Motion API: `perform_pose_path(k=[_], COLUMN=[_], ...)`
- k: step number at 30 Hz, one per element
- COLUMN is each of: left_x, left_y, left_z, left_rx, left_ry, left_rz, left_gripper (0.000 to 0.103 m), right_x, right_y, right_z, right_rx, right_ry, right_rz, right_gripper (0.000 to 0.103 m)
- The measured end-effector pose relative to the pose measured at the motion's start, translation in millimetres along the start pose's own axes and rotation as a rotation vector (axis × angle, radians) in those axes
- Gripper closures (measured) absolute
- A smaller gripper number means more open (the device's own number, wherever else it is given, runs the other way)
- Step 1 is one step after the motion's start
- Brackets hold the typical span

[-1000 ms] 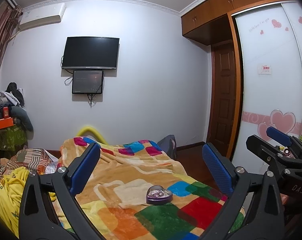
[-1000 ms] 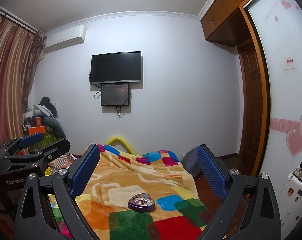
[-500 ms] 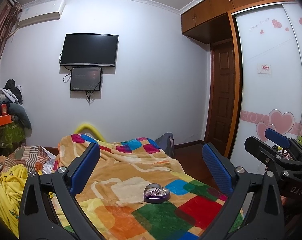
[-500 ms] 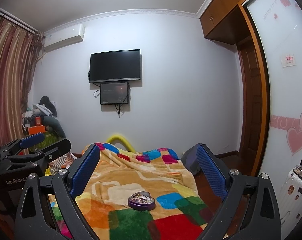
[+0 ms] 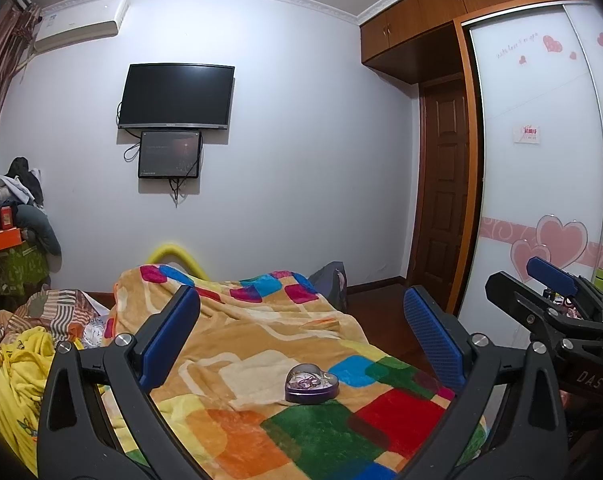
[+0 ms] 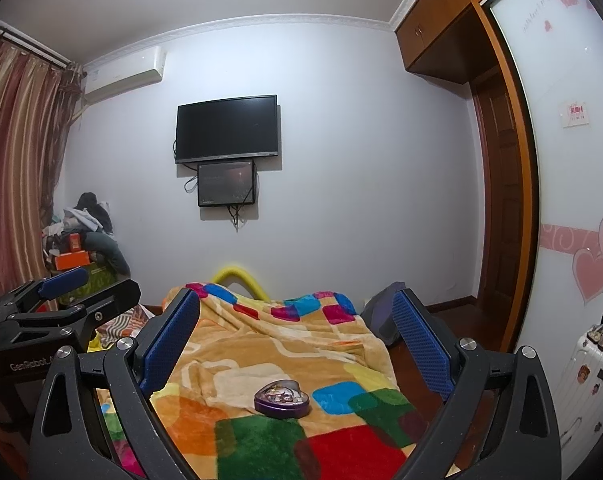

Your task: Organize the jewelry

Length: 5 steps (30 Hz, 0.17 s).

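Observation:
A purple heart-shaped jewelry box (image 5: 311, 384) with a clear lid lies on the patchwork blanket (image 5: 261, 360) of the bed; it also shows in the right wrist view (image 6: 282, 398). Jewelry glints under the lid. My left gripper (image 5: 301, 336) is open and empty, held above the bed's near end, short of the box. My right gripper (image 6: 297, 334) is open and empty at about the same distance. Each gripper shows at the edge of the other's view: the right one (image 5: 557, 292) and the left one (image 6: 73, 284).
A yellow garment (image 5: 13, 376) and striped cloth lie left of the blanket. A wardrobe with heart decals (image 5: 541, 160) stands on the right, with a brown door (image 5: 445, 208) beside it. A white suitcase (image 6: 589, 368) stands at the right. A cluttered stand (image 6: 81, 248) is at the back left.
Both grippers have tilted slightly, so the box sits a bit higher in each view. Both stay open and empty. The box has not moved.

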<state>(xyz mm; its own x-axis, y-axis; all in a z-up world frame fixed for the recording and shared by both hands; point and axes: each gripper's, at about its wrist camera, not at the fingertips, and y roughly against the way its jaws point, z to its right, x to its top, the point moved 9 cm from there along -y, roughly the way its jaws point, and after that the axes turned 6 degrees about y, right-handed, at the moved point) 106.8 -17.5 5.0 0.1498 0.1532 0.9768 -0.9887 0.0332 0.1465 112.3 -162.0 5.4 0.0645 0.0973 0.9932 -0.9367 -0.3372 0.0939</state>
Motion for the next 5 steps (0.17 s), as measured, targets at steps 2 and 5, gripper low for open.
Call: perform_pose_path(k=[2,5], left_x=[-1.3,-3.8], left_y=[-1.5,-5.6], left_z=[-0.4,-1.2], left_rx=[0.000,-0.001], left_ry=[-0.001,0.001], left_rz=[-0.003,-0.010], left_gripper=[0.001,0.000], right_x=[-1.3,-3.2], right_y=[-1.1,-3.5], right_z=[0.4,1.9], right_rx=[0.002,0.001], right_ry=[-0.003,-0.007], right_rz=[-0.005,-0.012], right_gripper=[0.007,0.007])
